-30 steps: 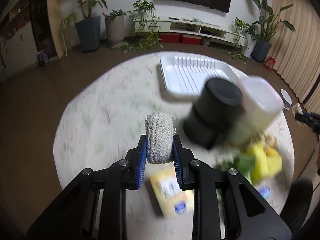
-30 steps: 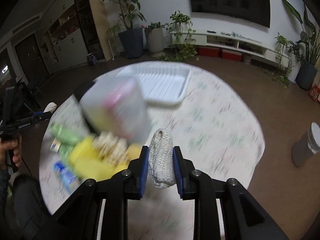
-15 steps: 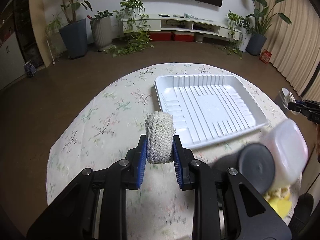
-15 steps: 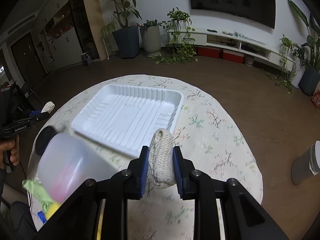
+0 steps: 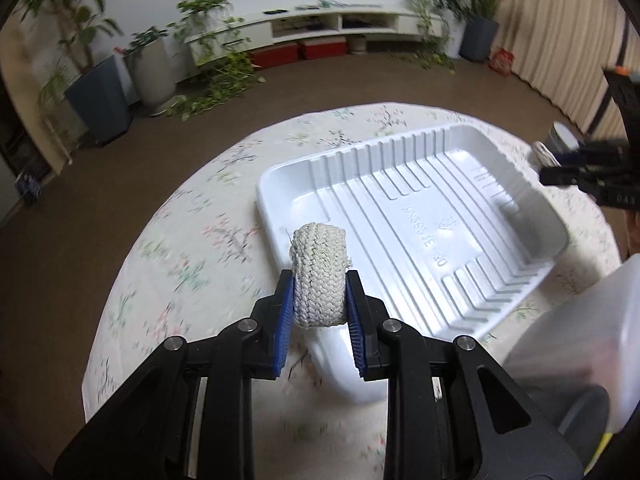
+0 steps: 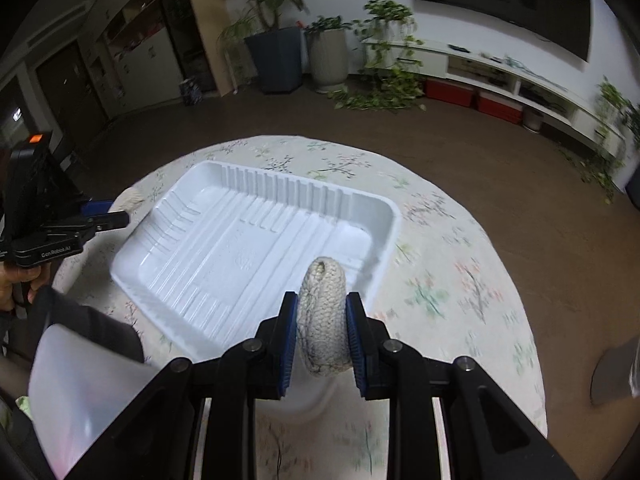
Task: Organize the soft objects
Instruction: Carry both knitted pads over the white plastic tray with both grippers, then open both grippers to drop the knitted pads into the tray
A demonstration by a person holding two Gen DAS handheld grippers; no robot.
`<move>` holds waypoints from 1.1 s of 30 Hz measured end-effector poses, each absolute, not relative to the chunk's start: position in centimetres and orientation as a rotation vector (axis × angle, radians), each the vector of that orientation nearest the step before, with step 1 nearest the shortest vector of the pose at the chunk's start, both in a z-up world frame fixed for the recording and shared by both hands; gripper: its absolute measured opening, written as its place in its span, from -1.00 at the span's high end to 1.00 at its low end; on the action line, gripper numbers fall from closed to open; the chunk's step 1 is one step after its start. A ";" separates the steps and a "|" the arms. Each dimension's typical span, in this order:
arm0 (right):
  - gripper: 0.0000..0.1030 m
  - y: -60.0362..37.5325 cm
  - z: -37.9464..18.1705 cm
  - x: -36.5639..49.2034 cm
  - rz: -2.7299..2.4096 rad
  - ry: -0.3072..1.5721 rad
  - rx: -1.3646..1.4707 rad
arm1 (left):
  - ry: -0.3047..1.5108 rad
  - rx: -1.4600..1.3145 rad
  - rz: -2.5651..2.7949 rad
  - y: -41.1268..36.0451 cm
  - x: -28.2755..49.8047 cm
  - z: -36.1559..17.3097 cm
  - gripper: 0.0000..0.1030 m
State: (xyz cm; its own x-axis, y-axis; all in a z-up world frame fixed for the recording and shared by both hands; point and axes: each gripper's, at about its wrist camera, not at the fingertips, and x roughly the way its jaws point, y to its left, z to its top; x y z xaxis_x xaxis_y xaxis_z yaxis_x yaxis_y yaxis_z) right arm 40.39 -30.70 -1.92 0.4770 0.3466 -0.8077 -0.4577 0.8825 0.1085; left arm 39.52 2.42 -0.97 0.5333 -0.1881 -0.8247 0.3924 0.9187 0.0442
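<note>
Left wrist view: the left gripper (image 5: 319, 295) pinches a braided rope bundle (image 5: 319, 278) above the near corner of the white tray (image 5: 516, 256); a blurred translucent jar (image 5: 576, 344) is cut off at right.

Right wrist view: the right gripper (image 6: 322, 322) pinches a second rope bundle (image 6: 323, 318) over the tray's (image 6: 188, 252) near edge, hiding it.

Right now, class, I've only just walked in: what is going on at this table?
A person is sorting soft items with a hand-held tool in each hand. The left tool is clamped on a rolled piece of white braided rope, and the right tool grips a similar rope bundle. Both are held at the near edge of an empty white plastic tray on the round floral tablecloth. Nothing is in the tray yet. A translucent container sits blurred close by.
</note>
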 end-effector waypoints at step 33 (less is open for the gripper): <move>-0.22 -25.2 -6.8 44.7 0.528 1.004 -0.314 | 1.038 0.247 -0.399 0.1 42.2 -4.3 0.29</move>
State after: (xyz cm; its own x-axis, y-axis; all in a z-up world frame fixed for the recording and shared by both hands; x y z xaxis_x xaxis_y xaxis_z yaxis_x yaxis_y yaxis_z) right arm 44.66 -25.20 -6.80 0.4273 0.2737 -0.8617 -0.5544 0.8322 -0.0106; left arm 42.18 0.05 -4.33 0.4462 -0.2030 -0.8716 0.4328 0.9014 0.0117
